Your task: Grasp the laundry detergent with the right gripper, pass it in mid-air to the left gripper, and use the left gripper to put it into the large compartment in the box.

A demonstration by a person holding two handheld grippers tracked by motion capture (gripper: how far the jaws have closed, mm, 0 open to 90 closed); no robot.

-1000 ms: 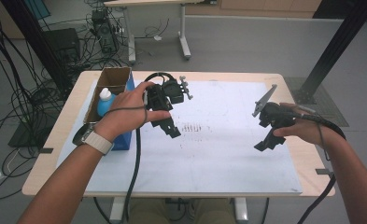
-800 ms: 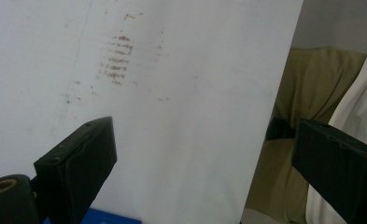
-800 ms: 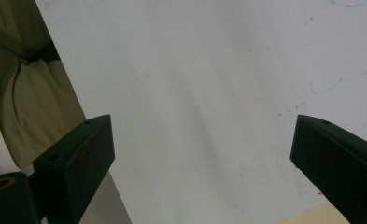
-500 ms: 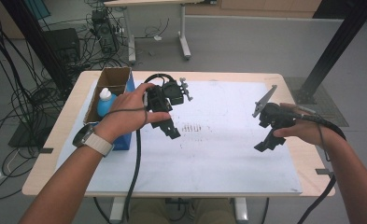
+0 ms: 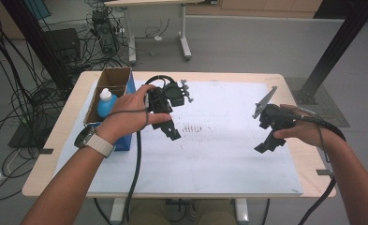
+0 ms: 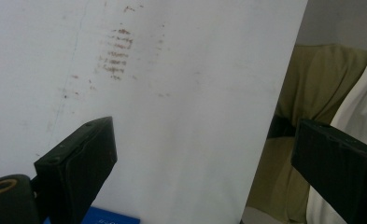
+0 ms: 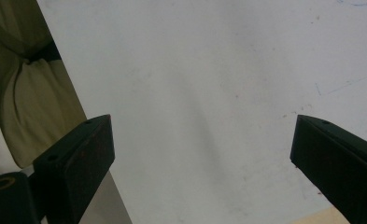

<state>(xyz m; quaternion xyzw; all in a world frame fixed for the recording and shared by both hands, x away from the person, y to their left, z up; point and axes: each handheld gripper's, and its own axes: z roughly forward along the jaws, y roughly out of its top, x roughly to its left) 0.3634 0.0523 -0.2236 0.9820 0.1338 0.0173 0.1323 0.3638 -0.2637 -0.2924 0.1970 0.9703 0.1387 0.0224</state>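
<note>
While both grippers, left and right, hover open and empty over the sheet: likely pre-grasp, next reaching for the bottle.

The blue bottle with the white cap sits deep in the open brown cardboard box, its lower body hidden by the box wall and the left hand. The right-hand black jaw in the left gripper view runs off the picture's edge. The rust-brown smudged marks on the white sheet are too faint to read.
</note>
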